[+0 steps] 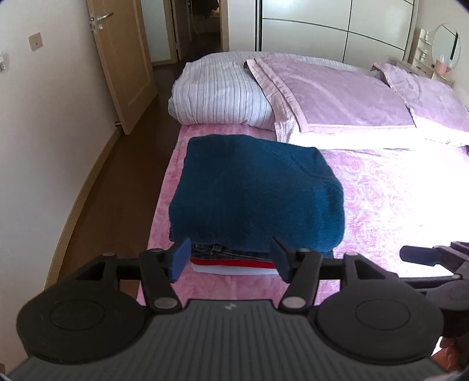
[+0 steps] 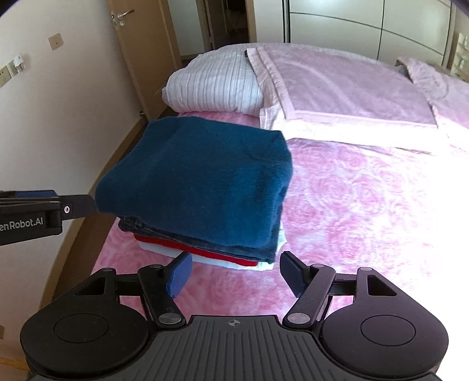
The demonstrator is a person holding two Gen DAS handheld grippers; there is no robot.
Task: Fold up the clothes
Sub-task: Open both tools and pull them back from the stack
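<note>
Your left hand-held gripper (image 1: 230, 258) has its blue pads spread wide with nothing between them, and it hovers just short of the near edge of the clothes stack. Your right hand-held gripper (image 2: 234, 272) is spread the same way and also empty, off the stack's near corner.

Ahead of both sits the stack itself, near the left edge of the bed (image 2: 366, 205). A folded teal sweater (image 1: 252, 187) lies squarely on top, with folded jeans (image 2: 164, 234) under it, then a red garment (image 2: 205, 253) and a white garment (image 2: 263, 265) at the bottom. All four look folded and aligned, so as far as these views show the folding appears finished (no loose garment is visible anywhere on the bed). If anything is left, it lies outside both views.

The bed carries a pink rose-patterned cover (image 1: 395, 205), bright with sunlight on the right. Beyond the stack lie a folded striped quilt (image 1: 219, 93) and a folded pink blanket (image 1: 337, 96), with a pink pillow (image 1: 433, 96) further right. Along the left you have a cream wall, brown floor and an open wooden door (image 1: 123, 58); white wardrobe doors (image 1: 322, 26) stand behind the bed, and a round mirror (image 1: 445, 47) sits in the far right corner.
</note>
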